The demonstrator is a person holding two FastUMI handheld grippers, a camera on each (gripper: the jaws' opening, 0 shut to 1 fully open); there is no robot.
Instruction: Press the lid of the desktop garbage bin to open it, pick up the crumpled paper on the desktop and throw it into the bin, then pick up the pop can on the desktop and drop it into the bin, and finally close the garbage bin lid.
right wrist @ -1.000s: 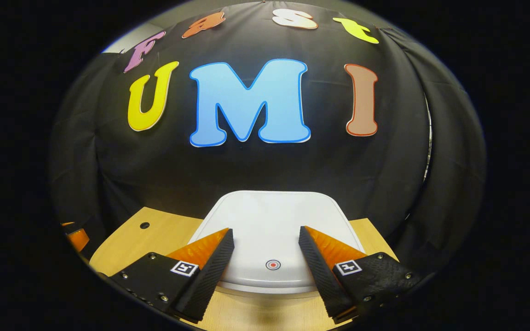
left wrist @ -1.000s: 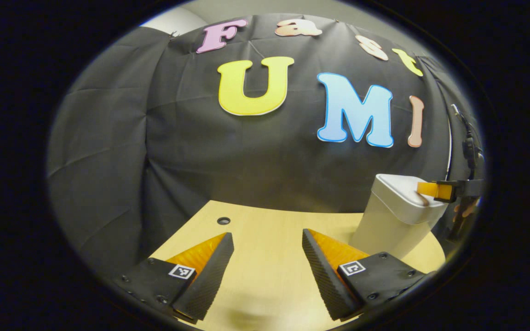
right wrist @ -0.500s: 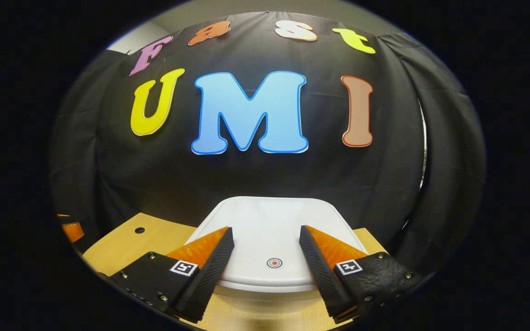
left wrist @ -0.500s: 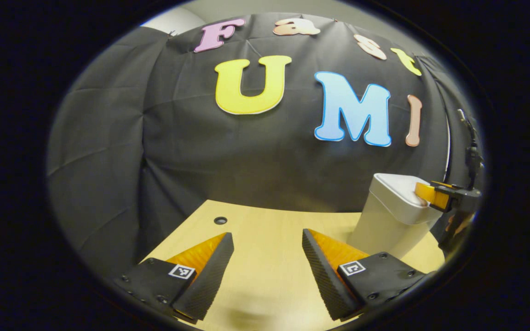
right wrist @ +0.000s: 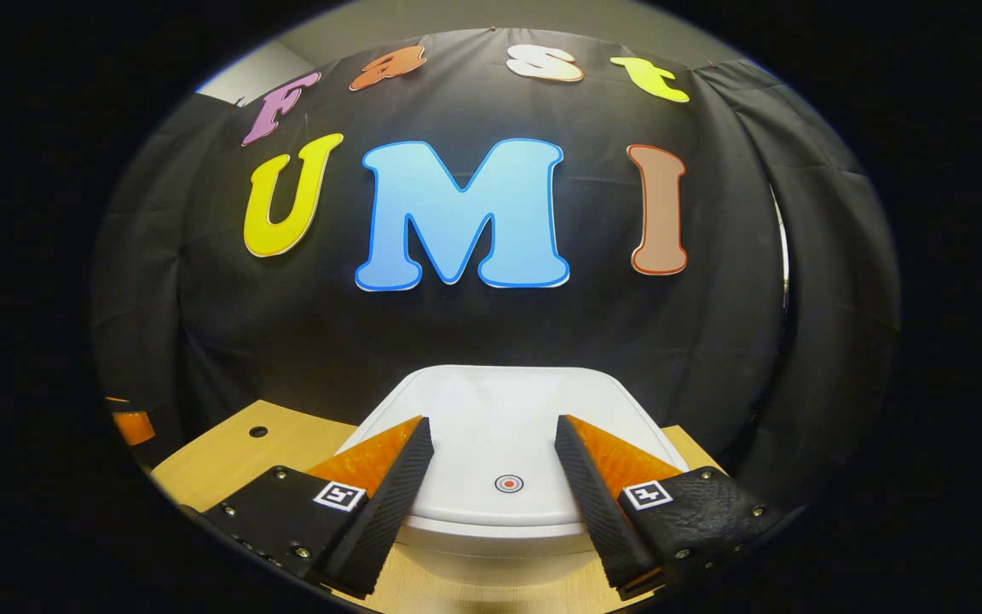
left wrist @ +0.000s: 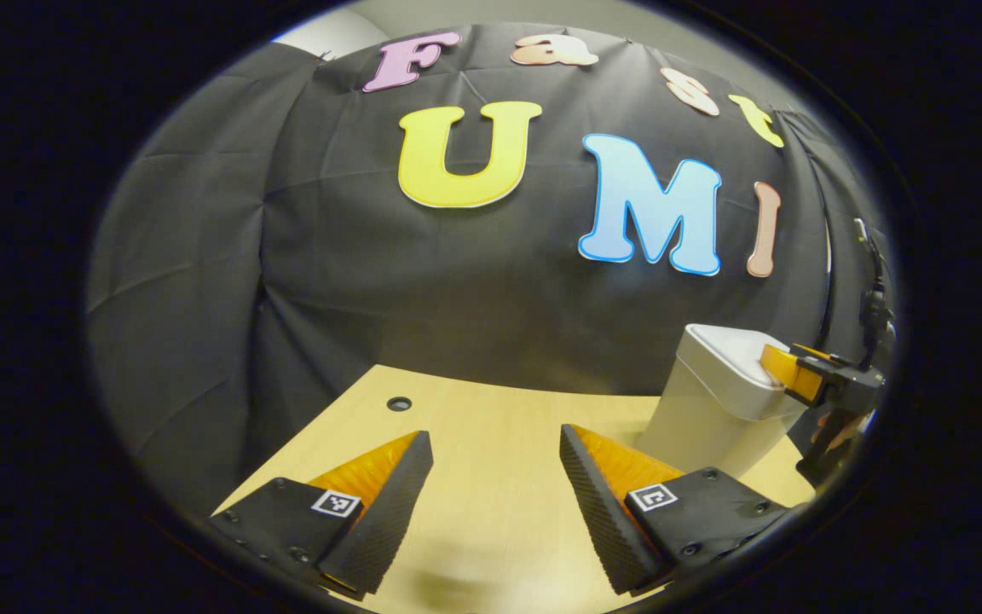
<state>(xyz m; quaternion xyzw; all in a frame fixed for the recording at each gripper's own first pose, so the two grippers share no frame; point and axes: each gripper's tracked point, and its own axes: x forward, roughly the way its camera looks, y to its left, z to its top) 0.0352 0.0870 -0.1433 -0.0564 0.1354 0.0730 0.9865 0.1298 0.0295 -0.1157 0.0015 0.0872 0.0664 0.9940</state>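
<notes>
In the right gripper view we see the right gripper (right wrist: 491,443) low over the white garbage bin (right wrist: 499,546); its two fingers (right wrist: 389,490) are wide apart, with nothing between them but the lid (right wrist: 491,418); the lid is down flat on the bin; a small red ring mark (right wrist: 508,483) sits on the near part of the lid, right between the two fingers; we think the fingertips sit on or just over the lid, but we cannot tell if they touch it; the bin stands on a light wood table (right wrist: 227,448), close to the black cloth wall; a small round hole (right wrist: 258,431) is in the table off to the left; at the far left edge we see a bit of the left gripper (right wrist: 129,424)

In the left gripper view the left gripper (left wrist: 495,452) hangs over the bare table (left wrist: 491,426) with its fingers (left wrist: 602,503) wide apart and nothing in them; the bin (left wrist: 713,418) stands to the right, well apart from this gripper; its lid (left wrist: 725,362) is shut; the right gripper (left wrist: 789,371) comes in from the far right edge and its tip rests at the near edge of the lid; the picture is bent and small there, so we cannot say how hard it sits on it; part of a hand (left wrist: 832,431) shows under it; the round hole (left wrist: 398,402) is near the back of the table, close to the cloth
</notes>
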